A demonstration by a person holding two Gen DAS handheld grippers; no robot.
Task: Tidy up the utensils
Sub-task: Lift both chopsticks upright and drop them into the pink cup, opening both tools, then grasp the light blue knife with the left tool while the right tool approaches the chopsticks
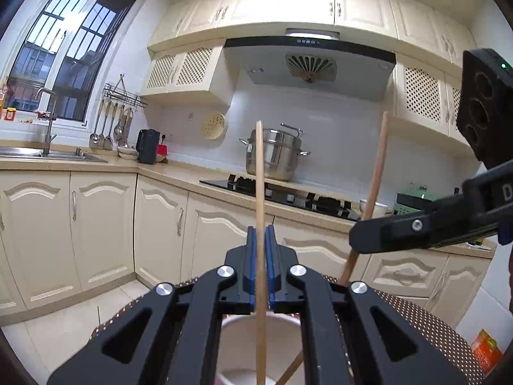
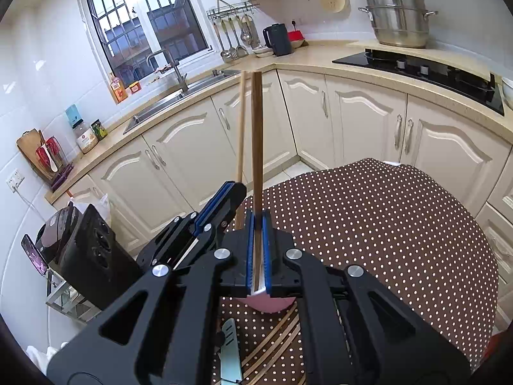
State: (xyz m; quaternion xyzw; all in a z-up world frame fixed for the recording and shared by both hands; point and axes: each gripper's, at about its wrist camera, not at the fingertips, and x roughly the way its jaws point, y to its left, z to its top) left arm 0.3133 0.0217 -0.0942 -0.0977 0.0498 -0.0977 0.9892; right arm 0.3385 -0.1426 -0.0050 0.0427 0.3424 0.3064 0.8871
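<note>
Two grippers, each pinching one upright chopstick over the dotted tablecloth (image 2: 384, 224).
Left gripper (image 1: 262, 269) clamps pale chopstick (image 1: 259, 192); right gripper (image 2: 258, 250) clamps darker chopstick (image 2: 257, 134); pink cup (image 2: 269, 304) at 6 o'clock, several loose chopsticks (image 2: 272, 346) beside it.

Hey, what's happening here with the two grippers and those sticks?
A person is sorting utensils with two handheld grippers. The left gripper is shut on a light wooden chopstick, held upright over a white cup. The right gripper is shut on a darker chopstick, also upright. Both hang above the polka-dot tablecloth, where more chopsticks and a pale green knife lie waiting.
</note>
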